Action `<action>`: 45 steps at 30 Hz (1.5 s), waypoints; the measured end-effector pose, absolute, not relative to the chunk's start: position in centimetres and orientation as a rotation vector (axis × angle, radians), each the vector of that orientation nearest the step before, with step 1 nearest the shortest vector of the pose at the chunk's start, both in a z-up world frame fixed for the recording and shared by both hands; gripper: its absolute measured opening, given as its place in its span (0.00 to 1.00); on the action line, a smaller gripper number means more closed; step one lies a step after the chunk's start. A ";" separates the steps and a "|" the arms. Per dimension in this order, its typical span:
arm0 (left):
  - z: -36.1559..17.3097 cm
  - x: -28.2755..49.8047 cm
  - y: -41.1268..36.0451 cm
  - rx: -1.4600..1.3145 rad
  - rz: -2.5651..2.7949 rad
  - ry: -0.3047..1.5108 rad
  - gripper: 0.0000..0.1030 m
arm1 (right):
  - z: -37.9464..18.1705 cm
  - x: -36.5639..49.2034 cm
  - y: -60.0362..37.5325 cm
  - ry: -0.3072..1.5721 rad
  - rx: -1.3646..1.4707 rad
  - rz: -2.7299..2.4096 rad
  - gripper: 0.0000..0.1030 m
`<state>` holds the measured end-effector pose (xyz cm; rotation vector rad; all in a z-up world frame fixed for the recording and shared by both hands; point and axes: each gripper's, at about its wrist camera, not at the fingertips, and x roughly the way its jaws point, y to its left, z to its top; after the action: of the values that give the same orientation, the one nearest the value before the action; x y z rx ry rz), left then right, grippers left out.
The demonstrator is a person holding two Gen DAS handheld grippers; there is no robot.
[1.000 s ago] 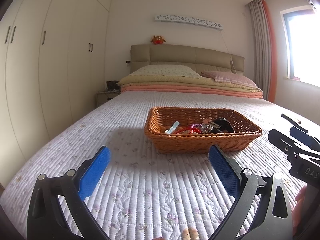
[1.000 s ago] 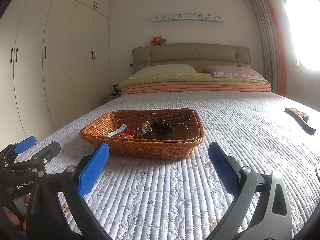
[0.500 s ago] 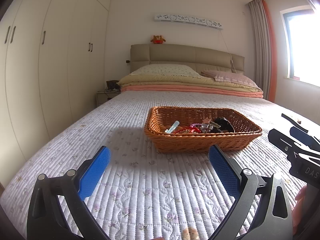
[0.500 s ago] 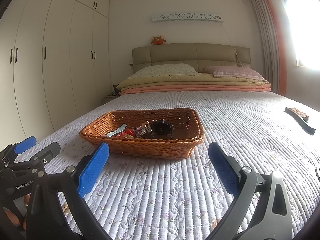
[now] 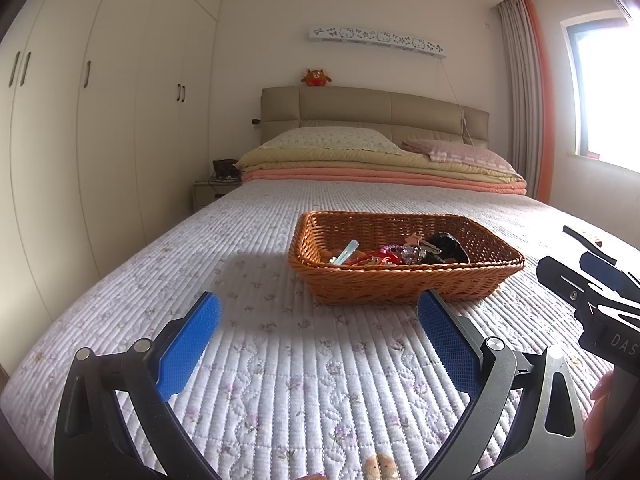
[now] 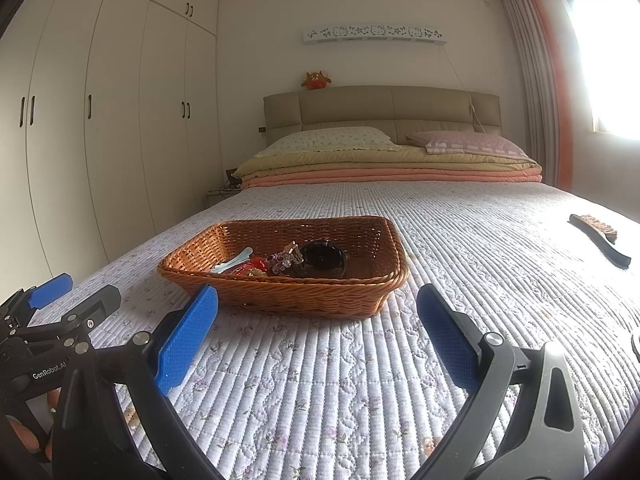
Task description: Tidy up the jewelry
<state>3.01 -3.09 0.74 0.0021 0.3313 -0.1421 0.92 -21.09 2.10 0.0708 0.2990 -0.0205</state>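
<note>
Landmark: wicker basket (image 5: pixel 404 264), sitting on the quilted bedspread (image 5: pixel 280 360).

Left of basket: wardrobe (image 5: pixel 120 120) is running along the wall; a nightstand (image 5: pixel 210 194) is standing beyond it, beside the bed head.

Left gripper (image 5: pixel 318 320) is hovering on the near side of the basket, offset toward its left end, jaws spread wide, nothing between the blue pads (image 5: pixel 188 344). Not touching the basket.

In basket: jewelry pile (image 6: pixel 280 262) is lying on the floor of the basket, toward its near wall. A pale blue clip (image 6: pixel 234 260) is sitting at the left end, red pieces and clear beads in the middle, a black round item (image 6: pixel 324 258) at the right end. Individual pieces too tangled to separate.

Right gripper (image 6: pixel 318 318) is hovering just in front of the basket's near wall, likewise released, pads apart and empty.

Right of basket: a brush (image 6: pixel 598 238) is lying on the bedspread, well apart from the basket.

Behind basket: folded blankets and two pillows (image 6: pixel 328 140) are stacked against the headboard.
</note>
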 end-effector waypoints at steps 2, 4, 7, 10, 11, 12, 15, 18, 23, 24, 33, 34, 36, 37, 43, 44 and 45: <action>0.8 3.0 -3.2 0.003 -0.142 0.331 0.93 | 2.1 0.9 -21.1 0.302 0.069 -0.023 0.92; 0.7 2.9 -3.2 0.005 -0.142 0.332 0.93 | 1.9 1.1 -20.9 0.305 0.069 -0.025 0.92; 0.7 2.9 -3.2 0.008 -0.142 0.334 0.93 | 1.9 1.1 -20.8 0.304 0.071 -0.026 0.92; 0.8 2.9 -3.2 0.009 -0.142 0.333 0.93 | 1.9 1.2 -20.6 0.305 0.074 -0.029 0.92; 0.8 2.9 -3.2 0.009 -0.142 0.334 0.93 | 1.9 1.2 -20.5 0.305 0.074 -0.030 0.92; 0.8 2.9 -3.2 0.009 -0.141 0.334 0.93 | 1.8 1.2 -20.5 0.306 0.074 -0.030 0.92; 0.8 3.0 -3.2 0.009 -0.142 0.334 0.93 | 1.8 1.2 -20.5 0.304 0.074 -0.030 0.92; 0.8 3.0 -3.2 0.009 -0.142 0.335 0.93 | 1.9 1.2 -20.5 0.304 0.075 -0.030 0.92; 0.8 3.0 -3.2 0.010 -0.142 0.336 0.93 | 1.9 1.2 -20.5 0.304 0.075 -0.030 0.92; 0.8 3.0 -3.2 0.011 -0.142 0.336 0.93 | 1.9 1.2 -20.5 0.304 0.075 -0.030 0.92; 0.8 3.1 -3.2 0.012 -0.143 0.337 0.93 | 1.9 1.2 -20.5 0.305 0.076 -0.030 0.92; 0.8 3.1 -3.3 0.011 -0.143 0.337 0.93 | 1.9 1.2 -20.5 0.305 0.076 -0.030 0.92; 0.8 3.1 -3.2 0.011 -0.142 0.337 0.93 | 1.9 1.2 -20.5 0.305 0.075 -0.030 0.92; 0.8 3.1 -3.3 0.012 -0.142 0.337 0.93 | 1.9 1.2 -20.5 0.306 0.075 -0.030 0.92; 0.7 3.0 -3.0 0.002 -0.142 0.329 0.93 | 1.9 1.3 -20.4 0.305 0.076 -0.032 0.92; 0.7 3.1 -2.9 0.000 -0.144 0.334 0.93 | 1.9 1.3 -20.4 0.306 0.076 -0.032 0.92; 0.7 3.2 -2.8 -0.002 -0.140 0.342 0.93 | 1.9 1.3 -20.4 0.306 0.076 -0.032 0.92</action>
<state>3.20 -2.85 0.69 -0.0018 0.3417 -0.1401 1.30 -20.37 1.86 0.0761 0.3062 -0.0321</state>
